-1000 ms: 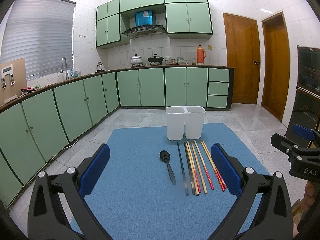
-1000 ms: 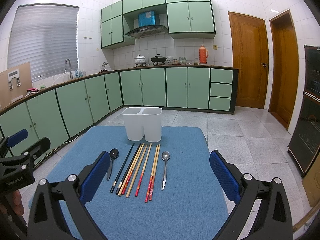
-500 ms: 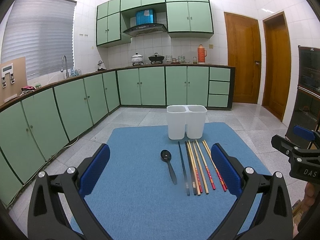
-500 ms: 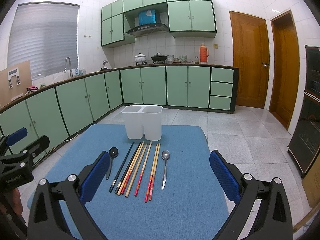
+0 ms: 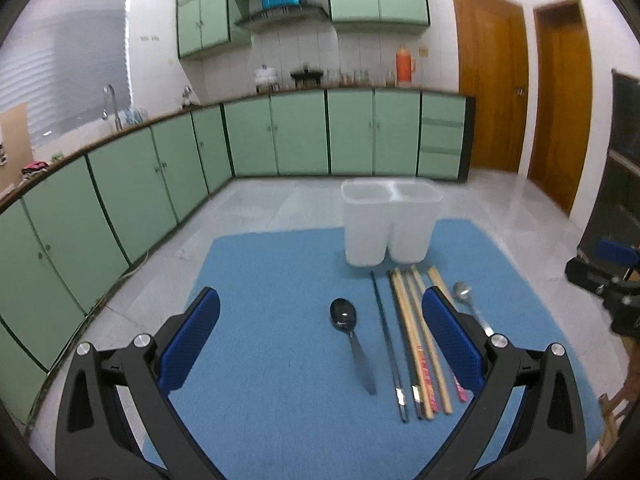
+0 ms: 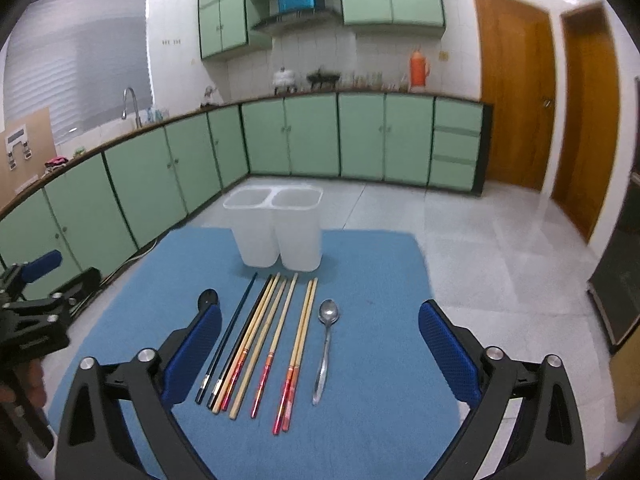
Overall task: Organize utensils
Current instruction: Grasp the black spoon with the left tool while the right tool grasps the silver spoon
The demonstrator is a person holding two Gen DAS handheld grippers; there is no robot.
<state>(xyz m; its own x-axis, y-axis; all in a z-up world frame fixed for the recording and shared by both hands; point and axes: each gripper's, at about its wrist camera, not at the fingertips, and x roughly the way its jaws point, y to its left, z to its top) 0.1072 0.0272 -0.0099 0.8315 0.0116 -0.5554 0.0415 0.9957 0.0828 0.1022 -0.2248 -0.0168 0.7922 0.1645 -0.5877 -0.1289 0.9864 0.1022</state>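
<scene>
A white two-compartment holder [image 5: 390, 224] [image 6: 276, 232] stands empty at the far side of a blue mat [image 5: 272, 280] [image 6: 380, 272]. In front of it lie a black spoon [image 5: 344, 314], several chopsticks [image 5: 412, 332] [image 6: 280, 320] side by side, and a silver spoon [image 6: 328, 316] [image 5: 464, 292]. My left gripper [image 5: 320, 294] hovers open over the black spoon. My right gripper [image 6: 319, 307] hovers over the chopsticks and silver spoon, its jaws closing a little, pads touching nothing. The right gripper's left finger hides most of the black spoon [image 6: 209, 297].
Green base cabinets [image 5: 160, 184] run along the left and back walls. Two wooden doors [image 6: 516, 100] stand at the right, with a dark appliance [image 6: 624, 280] beside them. Tiled floor surrounds the mat. A hand [image 6: 24, 380] holds the left gripper's handle.
Both grippers have moved forward and tipped down towards the utensils, so holder and utensils look larger and nearer. The silver spoon has come into the left wrist view. Nothing has been picked up.
</scene>
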